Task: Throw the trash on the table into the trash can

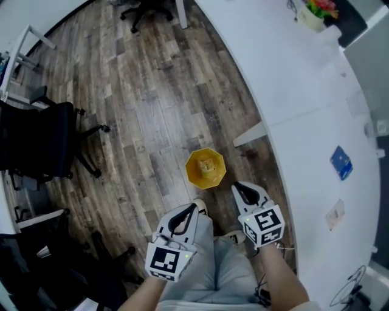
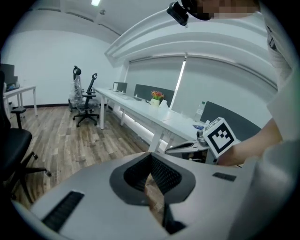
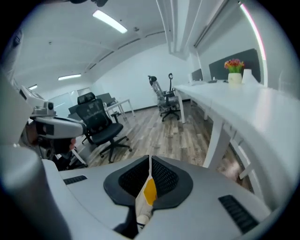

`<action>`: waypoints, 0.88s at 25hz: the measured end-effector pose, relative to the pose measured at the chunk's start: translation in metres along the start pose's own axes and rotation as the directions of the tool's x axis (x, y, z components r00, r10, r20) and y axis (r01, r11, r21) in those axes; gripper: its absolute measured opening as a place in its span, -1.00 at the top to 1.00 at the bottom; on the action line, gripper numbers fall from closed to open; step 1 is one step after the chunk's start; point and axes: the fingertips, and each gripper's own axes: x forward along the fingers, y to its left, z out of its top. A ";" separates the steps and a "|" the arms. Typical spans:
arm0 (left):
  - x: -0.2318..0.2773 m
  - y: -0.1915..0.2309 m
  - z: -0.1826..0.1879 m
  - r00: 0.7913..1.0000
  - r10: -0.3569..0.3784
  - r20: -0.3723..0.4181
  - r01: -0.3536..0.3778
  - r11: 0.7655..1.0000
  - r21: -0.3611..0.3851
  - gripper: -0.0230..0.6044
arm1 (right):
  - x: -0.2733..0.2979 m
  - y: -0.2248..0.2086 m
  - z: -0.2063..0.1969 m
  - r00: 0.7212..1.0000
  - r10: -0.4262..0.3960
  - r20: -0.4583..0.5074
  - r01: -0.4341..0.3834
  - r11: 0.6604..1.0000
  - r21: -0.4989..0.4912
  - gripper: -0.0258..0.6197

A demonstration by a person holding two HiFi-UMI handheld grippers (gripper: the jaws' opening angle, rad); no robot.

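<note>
The right tool (image 1: pixel 240 189) is closed: in the right gripper view its two ribbed pads meet at the tips, with nothing pinched between them. Through the narrow slit behind the tips shows only a sliver of yellow and white from below. The left tool (image 1: pixel 189 212) is closed too, and in the left gripper view its pads come together at the tips and hold nothing, with bare wooden floor (image 1: pixel 140 103) showing through the slit behind them. Both tools hang low in front of the person's grey-clad legs (image 1: pixel 213 267), side by side and pointing forward, each with its marker cube toward the person. The right one is nearer the table (image 1: pixel 292 91). Just ahead of the two tips, a little nearer the right tool, the yellow trash can (image 1: pixel 205 168) stands upright on the floor. A crumpled tan scrap (image 1: pixel 207 164) lies inside it. The can is near the table's white leg (image 1: pixel 249 135) and apart from both tools. The long white table curves along the person's right side. A blue flat item (image 1: pixel 341 163) lies on it and a pale flat item (image 1: pixel 335 214) lies nearer the person, both well apart from the tools. At the far end of the table stands a pot of flowers (image 1: pixel 315 12). Across the floor to the left is a black office chair (image 1: pixel 36 140).
</note>
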 end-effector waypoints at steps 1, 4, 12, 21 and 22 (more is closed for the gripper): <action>-0.005 -0.011 0.009 1.000 -0.010 0.001 0.010 1.000 0.015 0.93 | -0.020 0.001 0.015 1.000 -0.003 0.030 0.003 1.000 -0.001 0.79; -0.019 -0.049 0.037 0.999 -0.049 0.004 0.048 0.997 0.066 0.93 | -0.086 0.001 0.058 0.993 -0.028 0.113 0.029 1.000 -0.006 0.79; -0.060 -0.148 0.096 0.987 -0.149 0.065 0.138 0.979 0.147 0.93 | -0.246 0.020 0.127 0.957 -0.086 0.276 0.095 0.995 -0.018 0.79; -0.096 -0.229 0.129 0.967 -0.245 0.075 0.228 0.955 0.188 0.93 | -0.382 0.048 0.170 0.904 -0.135 0.405 0.150 0.989 -0.005 0.79; -0.100 -0.236 0.133 0.963 -0.259 0.080 0.240 0.951 0.195 0.93 | -0.397 0.052 0.175 0.896 -0.142 0.420 0.158 0.987 -0.002 0.79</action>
